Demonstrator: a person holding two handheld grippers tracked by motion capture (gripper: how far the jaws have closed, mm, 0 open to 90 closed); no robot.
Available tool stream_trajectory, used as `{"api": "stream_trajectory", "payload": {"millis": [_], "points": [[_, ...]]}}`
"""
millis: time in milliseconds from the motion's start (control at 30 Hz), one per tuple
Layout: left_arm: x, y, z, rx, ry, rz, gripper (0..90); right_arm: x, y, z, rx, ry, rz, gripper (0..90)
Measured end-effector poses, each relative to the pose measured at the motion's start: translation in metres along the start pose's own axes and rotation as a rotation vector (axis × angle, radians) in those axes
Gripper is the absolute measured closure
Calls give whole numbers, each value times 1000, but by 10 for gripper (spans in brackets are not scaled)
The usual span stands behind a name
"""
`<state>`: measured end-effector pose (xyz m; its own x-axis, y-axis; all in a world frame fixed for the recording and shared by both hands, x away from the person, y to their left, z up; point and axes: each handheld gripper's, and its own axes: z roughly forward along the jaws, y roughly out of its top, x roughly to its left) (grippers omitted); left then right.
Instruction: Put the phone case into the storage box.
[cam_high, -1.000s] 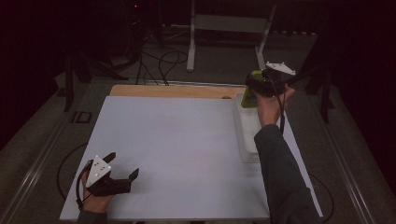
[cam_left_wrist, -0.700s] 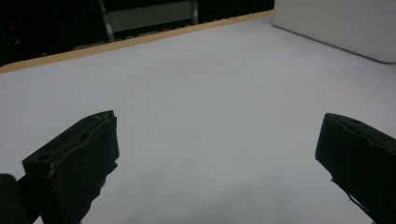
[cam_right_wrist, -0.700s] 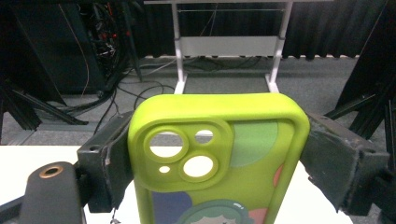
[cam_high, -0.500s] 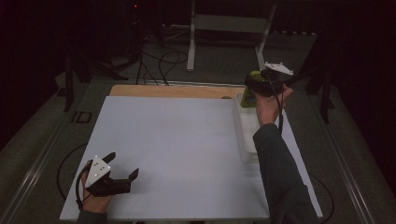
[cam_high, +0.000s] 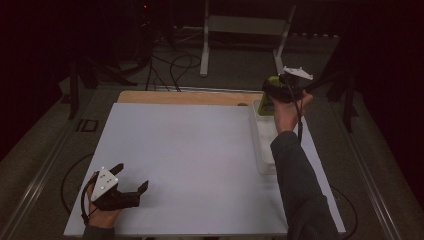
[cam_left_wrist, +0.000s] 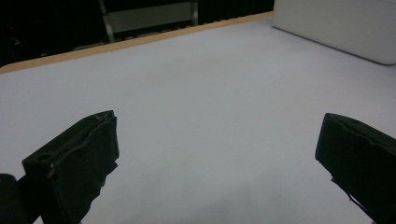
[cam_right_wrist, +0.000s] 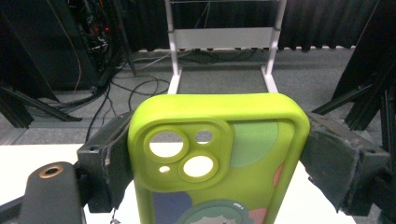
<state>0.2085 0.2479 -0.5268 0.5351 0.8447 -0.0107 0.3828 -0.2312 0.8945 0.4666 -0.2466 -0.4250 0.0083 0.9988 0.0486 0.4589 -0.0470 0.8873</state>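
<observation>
Lime-green silicone phone case (cam_right_wrist: 217, 156) was clamped by its edges in my right gripper (cam_high: 278, 93), raised above the white plastic bin (cam_high: 263, 152) at two o'clock. Pickup done; placement outstanding. My left gripper (cam_high: 131, 176) rested unclenched and empty at seven o'clock.

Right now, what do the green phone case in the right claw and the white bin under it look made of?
Phone case: looks like soft silicone or rubbery plastic, matte lime green, with rounded edges, moulded camera cutouts and a printed cartoon. The right claw is shut on its sides.
Bin: probably plastic, pale, slightly translucent, with smooth walls and rounded corners; the dim light leaves it open.
</observation>
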Motion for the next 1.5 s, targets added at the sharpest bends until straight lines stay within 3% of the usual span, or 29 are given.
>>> {"api": "stream_trajectory", "payload": {"millis": [133, 533, 1500], "points": [[0, 0, 0, -1, -1, 0, 0, 0, 0, 2, 2, 4, 17, 162], [1, 0, 0, -4, 1, -3, 0, 4, 1, 10, 8, -12, -17, 161], [1, 0, 0, -7, -2, -5, 0, 4, -5, 25, 27, -20, 1, 161]]}}
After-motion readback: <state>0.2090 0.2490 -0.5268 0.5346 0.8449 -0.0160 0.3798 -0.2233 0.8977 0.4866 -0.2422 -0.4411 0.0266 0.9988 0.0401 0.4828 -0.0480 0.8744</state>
